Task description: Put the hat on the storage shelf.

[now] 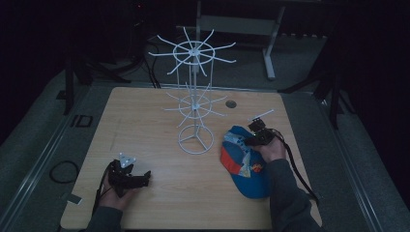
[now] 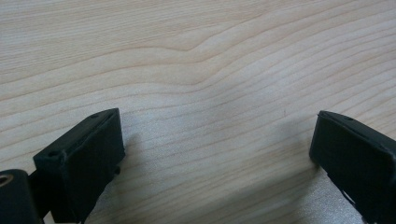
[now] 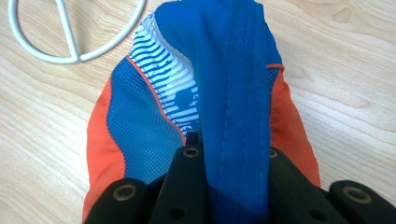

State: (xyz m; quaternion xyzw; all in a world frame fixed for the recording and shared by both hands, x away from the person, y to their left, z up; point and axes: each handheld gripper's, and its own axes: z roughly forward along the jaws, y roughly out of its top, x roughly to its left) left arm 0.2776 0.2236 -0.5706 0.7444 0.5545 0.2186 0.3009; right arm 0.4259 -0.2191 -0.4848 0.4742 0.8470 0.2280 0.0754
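In the high view, a cap [image 1: 244,164] is seen lying near the right edge of the tabletop [image 1: 159,203], beside a wire rack [image 1: 195,104]; the right gripper [image 1: 255,136] is set on it, the left gripper [image 1: 145,178] near the front-left corner. In the left gripper view, the jaws are spread wide over bare wood. In the right gripper view, a blue fold of the cap [image 3: 233,93] is clamped between the jaws.

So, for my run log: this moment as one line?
right hand-held gripper: shut on cap | left hand-held gripper: open, over table | rack: bare

Laboratory recording space: wooden bench [image 1: 145,125] on grey carpet, dark surroundings, black stand legs and cables beside the bench, a metal desk frame [image 1: 270,29] behind it
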